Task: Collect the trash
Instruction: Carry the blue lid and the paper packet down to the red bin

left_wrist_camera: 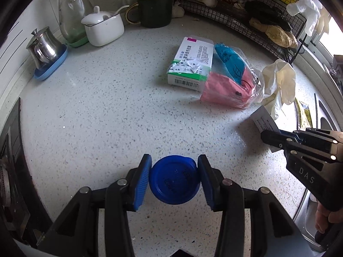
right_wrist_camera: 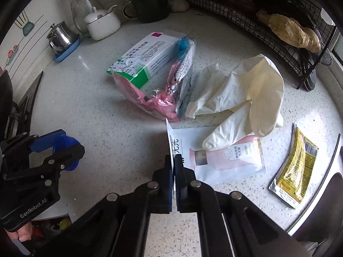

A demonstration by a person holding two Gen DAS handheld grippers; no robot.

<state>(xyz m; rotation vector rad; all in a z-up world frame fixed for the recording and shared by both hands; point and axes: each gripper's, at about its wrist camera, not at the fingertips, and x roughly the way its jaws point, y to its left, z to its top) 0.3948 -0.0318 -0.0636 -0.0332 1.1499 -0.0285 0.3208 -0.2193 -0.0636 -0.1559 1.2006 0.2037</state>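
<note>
My left gripper (left_wrist_camera: 174, 158) is shut on a round blue lid (left_wrist_camera: 173, 182), held by its rim just above the speckled counter (left_wrist_camera: 107, 117). In the right wrist view the left gripper (right_wrist_camera: 64, 147) is at the left with the lid (right_wrist_camera: 71, 143) in it. My right gripper (right_wrist_camera: 173, 157) is shut on the left edge of a flat white packet (right_wrist_camera: 225, 162) with pink print. A cream rubber glove (right_wrist_camera: 246, 90) lies across the packet's far part. Beyond them lie a white-and-green medicine box (right_wrist_camera: 145, 57) and a clear bag (right_wrist_camera: 163, 105) with pink and blue contents. A yellow sachet (right_wrist_camera: 295, 167) lies at the right.
Along the back wall stand a steel pot (left_wrist_camera: 44, 47) on a blue saucer, a white lidded bowl (left_wrist_camera: 103, 27), a glass bottle (left_wrist_camera: 69, 6) and a dark mug (left_wrist_camera: 155, 10) of utensils. A black wire rack (right_wrist_camera: 278, 42) holds ginger at the back right. A stove edge (left_wrist_camera: 12, 160) is at the left.
</note>
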